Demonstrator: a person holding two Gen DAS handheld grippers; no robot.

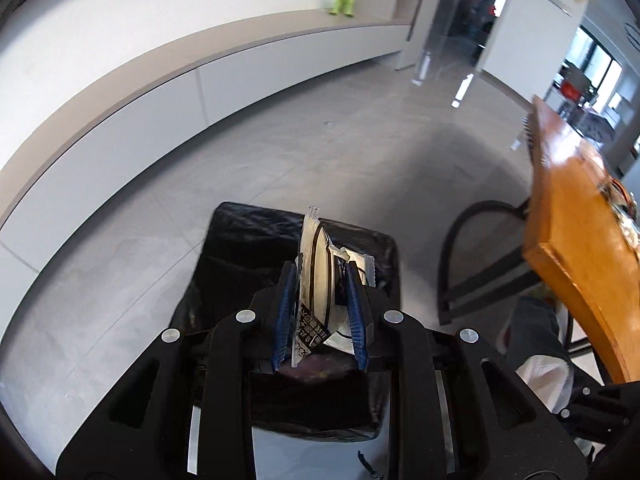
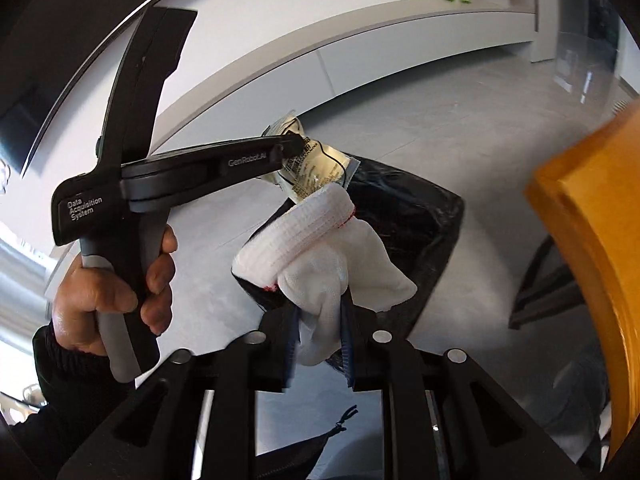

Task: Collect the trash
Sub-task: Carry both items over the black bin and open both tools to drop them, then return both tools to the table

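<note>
My left gripper (image 1: pixel 320 270) is shut on a cream snack wrapper (image 1: pixel 314 240) with black print, which stands up between the blue pads. Right beneath it is a black-lined trash bin (image 1: pixel 248 236) on the grey floor. In the right wrist view, my right gripper (image 2: pixel 322 316) pinches a white knit glove (image 2: pixel 332 264) over the same bin bag (image 2: pixel 412 216). A bare hand (image 2: pixel 100 300) holds the left gripper (image 2: pixel 290 146) with the wrapper (image 2: pixel 316 168) at its tip, just beyond the glove. The glove (image 1: pixel 544 372) also shows at the lower right of the left wrist view.
An orange wooden table (image 1: pixel 572 216) juts in from the right, close to the bin, with a black chair (image 1: pixel 472 248) under it. A long low white cabinet (image 1: pixel 120 120) runs along the far wall, a green toy (image 1: pixel 345 0) on top. Grey floor surrounds the bin.
</note>
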